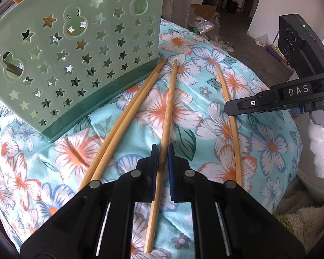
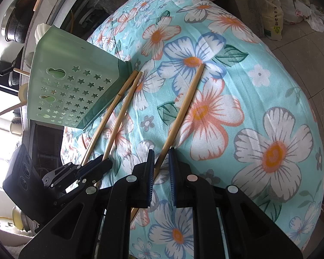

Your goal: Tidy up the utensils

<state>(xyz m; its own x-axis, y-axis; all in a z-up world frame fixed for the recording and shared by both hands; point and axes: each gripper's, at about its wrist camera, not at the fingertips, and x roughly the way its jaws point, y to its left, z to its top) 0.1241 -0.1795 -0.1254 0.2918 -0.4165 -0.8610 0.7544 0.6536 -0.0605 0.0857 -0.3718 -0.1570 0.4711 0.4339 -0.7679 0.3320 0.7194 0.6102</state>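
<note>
Left gripper (image 1: 162,151): jaws drawn close, pinching a chopstick (image 1: 166,116) between the blue pads; the stick passes through the gap and sticks out behind the fingers.
Held chopstick, far end: points toward the green holder (image 1: 75,60) and stops just short of its right corner, lying on the cloth.
Right gripper (image 2: 162,157): jaws drawn close around a second chopstick (image 2: 183,105); the stick runs through the gap. Whether both pads press on it cannot be told for certain.
Second chopstick, position: farthest from the holder, well apart from it, on the floral cloth (image 2: 259,86).
Loose pair (image 1: 127,112): two chopsticks side by side, touching each other, between the held chopstick and the holder; their far tips reach the holder's dark green base.
Holder: pale green plastic, star-shaped cut-outs and three gourd-shaped openings, darker green base strip; it rests on the cloth.
Cloth: turquoise with large white, orange and blue flowers; it lies under the holder and all four chopsticks.
Hand (image 1: 321,149): white glove on the right gripper's handle, on the side far from the holder.
</note>
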